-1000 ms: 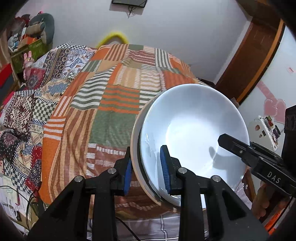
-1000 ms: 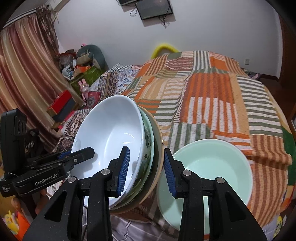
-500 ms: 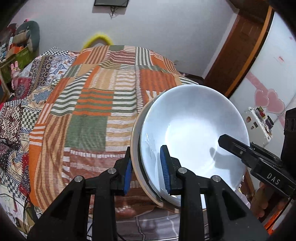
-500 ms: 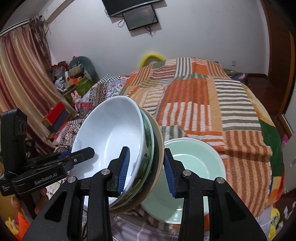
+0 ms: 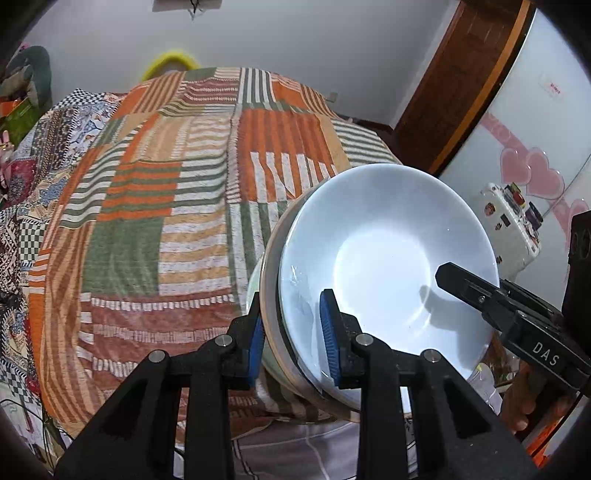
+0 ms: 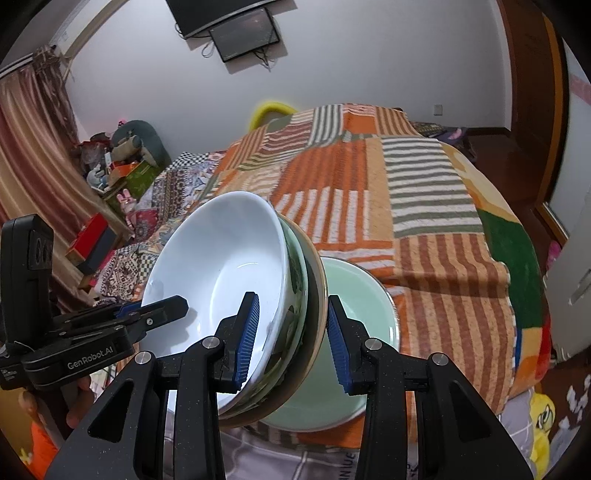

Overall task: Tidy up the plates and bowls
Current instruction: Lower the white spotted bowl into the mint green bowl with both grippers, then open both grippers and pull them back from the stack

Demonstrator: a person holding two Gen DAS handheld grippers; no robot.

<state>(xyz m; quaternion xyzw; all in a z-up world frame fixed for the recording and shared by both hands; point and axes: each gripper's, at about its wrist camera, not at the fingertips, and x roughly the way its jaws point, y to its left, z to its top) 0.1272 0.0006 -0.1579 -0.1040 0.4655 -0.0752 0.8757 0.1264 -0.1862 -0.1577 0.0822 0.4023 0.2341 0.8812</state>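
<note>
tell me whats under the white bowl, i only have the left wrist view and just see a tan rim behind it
Observer: In the right wrist view the white bowl sits in a green-patterned bowl, which sits in a tan-rimmed dish.
Operator: is the right tool really clamped on all of them
Observer: Yes, the right tool has one blue pad inside the white bowl and the other behind the tan-rimmed dish, with the three rims between them.
Operator: anything below the stack
Observer: A pale green bowl lies on the striped blanket, right beside and partly behind the stack.
Operator: whats on the wall
Observer: A dark screen hangs high on it.
</note>
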